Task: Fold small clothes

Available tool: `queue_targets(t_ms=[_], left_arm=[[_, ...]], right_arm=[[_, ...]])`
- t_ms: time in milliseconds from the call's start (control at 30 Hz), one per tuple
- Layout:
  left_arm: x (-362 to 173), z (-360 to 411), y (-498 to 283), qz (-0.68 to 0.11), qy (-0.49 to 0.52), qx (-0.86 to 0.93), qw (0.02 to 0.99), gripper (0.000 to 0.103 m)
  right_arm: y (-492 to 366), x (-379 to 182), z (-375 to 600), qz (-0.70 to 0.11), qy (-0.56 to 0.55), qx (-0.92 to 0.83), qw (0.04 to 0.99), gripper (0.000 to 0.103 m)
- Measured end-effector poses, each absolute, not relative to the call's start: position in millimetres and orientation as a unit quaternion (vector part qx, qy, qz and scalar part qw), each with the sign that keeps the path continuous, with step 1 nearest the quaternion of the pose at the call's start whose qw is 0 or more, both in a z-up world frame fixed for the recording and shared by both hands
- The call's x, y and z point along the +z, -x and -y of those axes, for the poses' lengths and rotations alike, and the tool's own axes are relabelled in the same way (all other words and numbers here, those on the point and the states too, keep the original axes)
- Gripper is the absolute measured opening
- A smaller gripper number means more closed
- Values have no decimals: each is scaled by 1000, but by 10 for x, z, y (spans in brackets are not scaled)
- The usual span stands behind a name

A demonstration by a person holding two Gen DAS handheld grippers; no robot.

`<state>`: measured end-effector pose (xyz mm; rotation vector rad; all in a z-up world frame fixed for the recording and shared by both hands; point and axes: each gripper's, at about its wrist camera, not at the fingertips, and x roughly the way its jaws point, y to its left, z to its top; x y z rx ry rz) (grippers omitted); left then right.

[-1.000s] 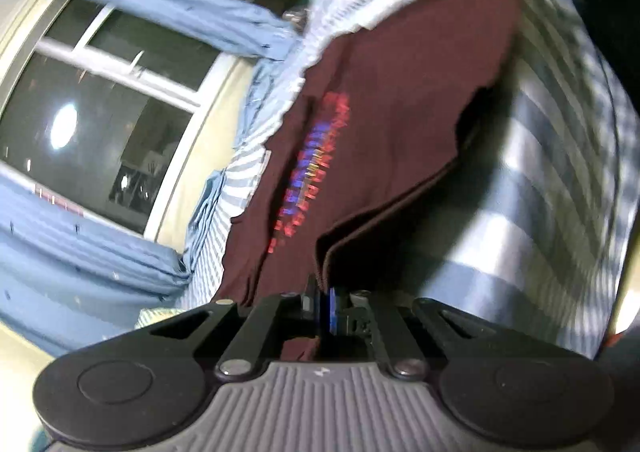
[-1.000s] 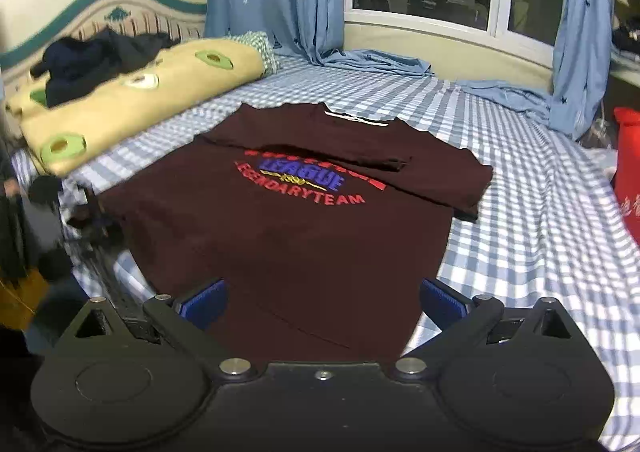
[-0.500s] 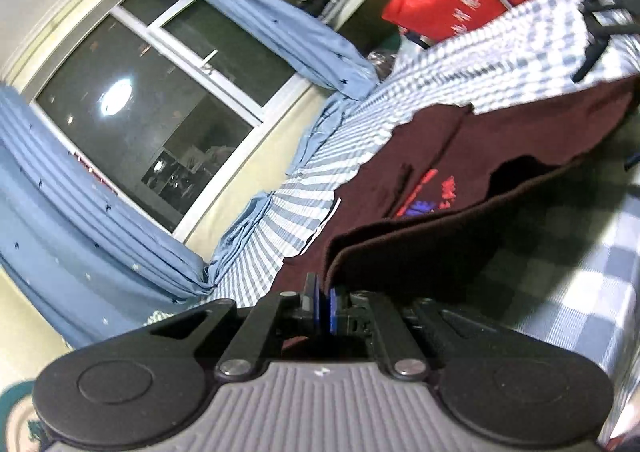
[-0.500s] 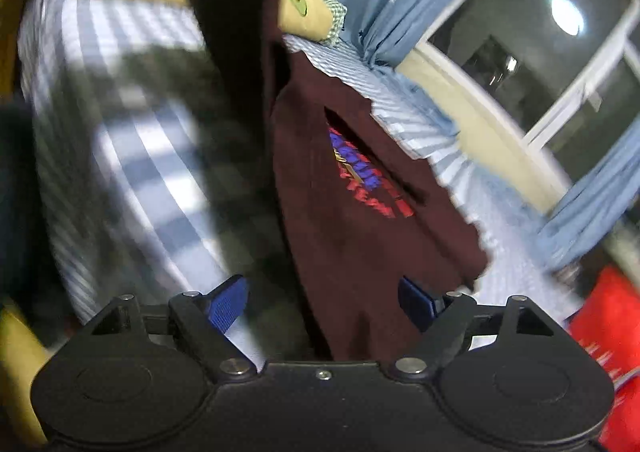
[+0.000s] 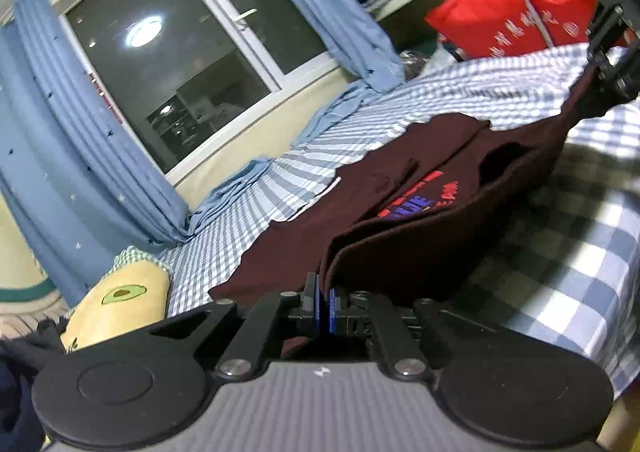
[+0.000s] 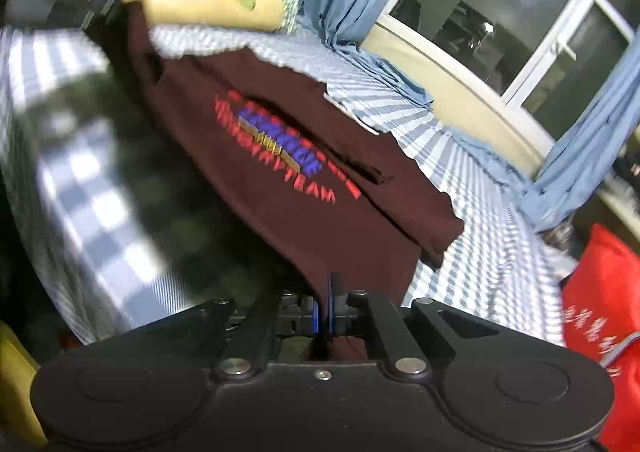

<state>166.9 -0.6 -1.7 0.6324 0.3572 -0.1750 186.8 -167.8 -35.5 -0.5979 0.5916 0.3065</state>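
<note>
Both bottom corners of the shirt (image 5: 404, 219) are pinched, so the hem-to-collar fold looks in hand. Left wrist view: the left gripper (image 5: 325, 308) is clamped on the hem, raised off the bed (image 5: 560, 272). Right wrist view: the right gripper (image 6: 329, 312), having just closed, nips the other corner; next, carry both toward the collar edge together.
</note>
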Motion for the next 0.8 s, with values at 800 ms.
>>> queue_targets(t_ms=[800], left_arm=[[350, -432, -5822, -317, -270, -106, 903, 4]], right_arm=[[-6099, 366, 1510, -417, 211, 129, 874, 3]])
